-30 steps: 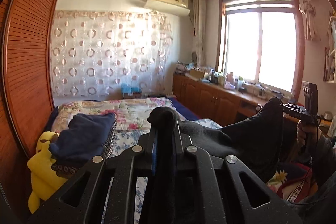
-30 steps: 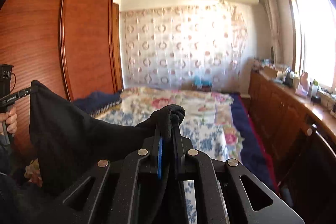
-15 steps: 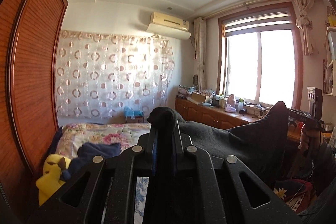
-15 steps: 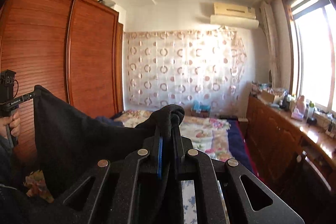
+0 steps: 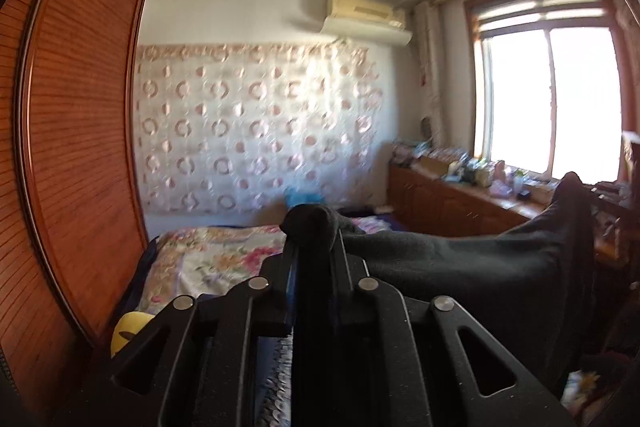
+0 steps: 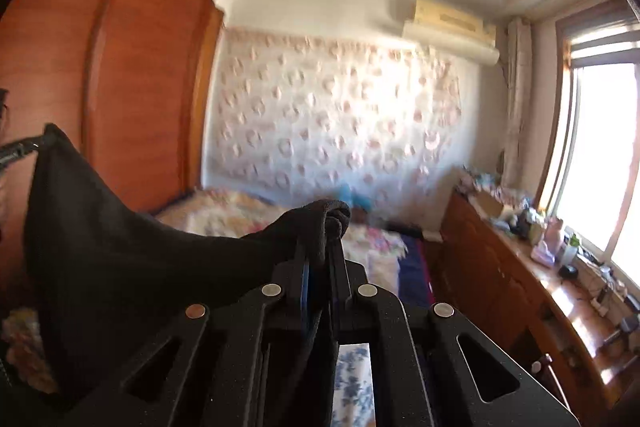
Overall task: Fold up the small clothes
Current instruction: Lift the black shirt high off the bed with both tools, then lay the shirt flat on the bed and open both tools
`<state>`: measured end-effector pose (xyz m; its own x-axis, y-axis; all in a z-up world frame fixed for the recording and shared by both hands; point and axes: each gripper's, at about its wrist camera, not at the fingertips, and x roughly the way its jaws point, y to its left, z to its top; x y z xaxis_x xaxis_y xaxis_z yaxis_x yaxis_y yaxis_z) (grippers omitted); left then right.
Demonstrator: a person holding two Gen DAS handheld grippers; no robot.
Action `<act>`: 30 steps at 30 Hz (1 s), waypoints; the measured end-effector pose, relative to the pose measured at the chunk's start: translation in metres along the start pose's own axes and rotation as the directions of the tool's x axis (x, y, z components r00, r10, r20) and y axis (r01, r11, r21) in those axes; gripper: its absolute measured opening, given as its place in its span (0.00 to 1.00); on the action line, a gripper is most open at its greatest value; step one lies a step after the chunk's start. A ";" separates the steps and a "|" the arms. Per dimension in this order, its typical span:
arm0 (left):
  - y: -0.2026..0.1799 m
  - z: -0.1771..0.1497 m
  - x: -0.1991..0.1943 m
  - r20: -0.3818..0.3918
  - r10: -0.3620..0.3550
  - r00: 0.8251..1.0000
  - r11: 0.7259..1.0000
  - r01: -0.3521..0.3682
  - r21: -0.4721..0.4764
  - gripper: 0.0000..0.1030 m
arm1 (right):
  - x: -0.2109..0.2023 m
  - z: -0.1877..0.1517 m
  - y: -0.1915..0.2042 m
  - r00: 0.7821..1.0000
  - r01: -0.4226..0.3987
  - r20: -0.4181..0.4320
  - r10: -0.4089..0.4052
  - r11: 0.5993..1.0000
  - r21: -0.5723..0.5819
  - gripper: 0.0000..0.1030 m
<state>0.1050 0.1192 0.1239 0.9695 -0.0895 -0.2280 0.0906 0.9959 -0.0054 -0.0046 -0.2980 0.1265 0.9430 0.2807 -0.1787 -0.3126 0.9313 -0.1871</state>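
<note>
While the dark garment (image 5: pixel 460 259) hangs stretched in the air above the floral bed (image 5: pixel 224 255), the left gripper (image 5: pixel 314 227) pinches one corner, its fingers having just eased slightly apart, cloth between them; right gripper (image 6: pixel 322 223) clamps the other corner.

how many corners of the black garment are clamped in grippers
2: one in the left gripper, one in the right gripper; the black garment spans between them. Lower corners are hidden.
</note>
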 end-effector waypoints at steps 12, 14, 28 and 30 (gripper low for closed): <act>0.019 -0.123 0.085 -0.341 -0.077 0.937 0.996 0.056 -0.070 0.79 | 0.196 -0.123 0.014 0.925 0.080 -0.377 -0.053 0.995 0.058 0.51; 0.012 -0.128 0.072 -0.346 -0.088 0.934 0.995 0.069 -0.067 0.79 | 0.194 -0.137 0.014 0.920 0.054 -0.390 -0.024 0.996 0.066 0.51; -0.025 -0.184 0.064 -0.483 -0.127 0.867 0.992 0.118 -0.049 0.79 | 0.196 -0.177 -0.016 0.862 -0.042 -0.484 0.151 0.973 0.229 0.51; -0.031 -0.197 0.068 -0.519 -0.130 0.845 0.991 0.130 -0.036 0.79 | 0.203 -0.177 -0.019 0.849 -0.055 -0.498 0.176 0.967 0.248 0.51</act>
<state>0.1231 0.0856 -0.0836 0.6890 -0.1972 -0.6974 0.2081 0.9756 -0.0704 0.1725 -0.3001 -0.0771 0.6889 0.2871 -0.6656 -0.3262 0.9428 0.0689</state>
